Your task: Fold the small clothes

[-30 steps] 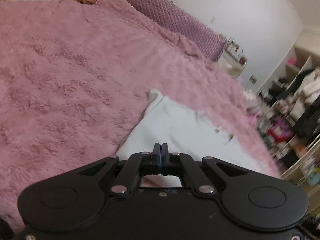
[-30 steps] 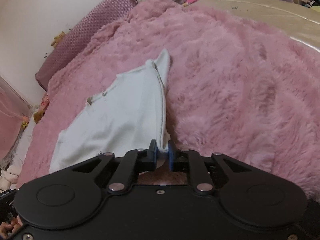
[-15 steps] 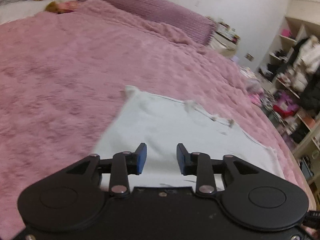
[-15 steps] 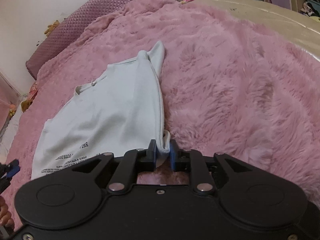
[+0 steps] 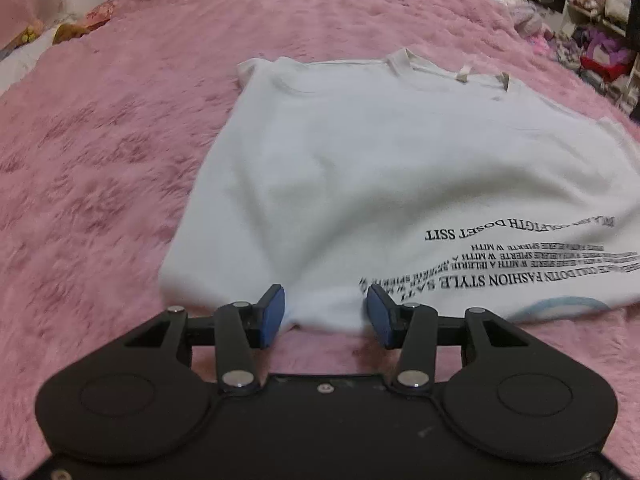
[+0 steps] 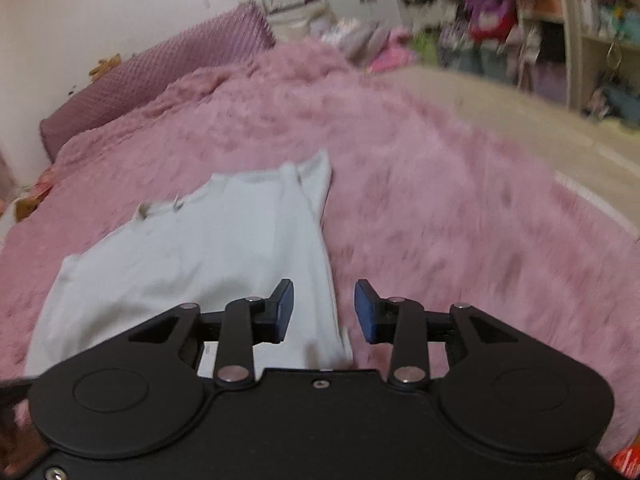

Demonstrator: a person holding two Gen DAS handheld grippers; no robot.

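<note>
A small white t-shirt point(image 5: 360, 168) with black printed text lies spread on the fluffy pink blanket point(image 5: 100, 180), collar at the far end. My left gripper point(image 5: 326, 312) is open, its blue pads either side of the shirt's near hem, holding nothing. In the right wrist view the same shirt point(image 6: 192, 252) lies flat to the left. My right gripper point(image 6: 323, 310) is open over the shirt's right edge and near corner, empty.
A purple bolster cushion point(image 6: 160, 76) lies along the wall at the bed's far end. Cluttered shelves point(image 6: 560, 20) stand to the right beyond the bed edge. Small toys point(image 5: 68, 28) sit at the far left corner.
Both grippers opened and let go of the shirt, left first, then right. The shirt now lies flat with its printed text showing. Both cameras pulled back and tilted.
</note>
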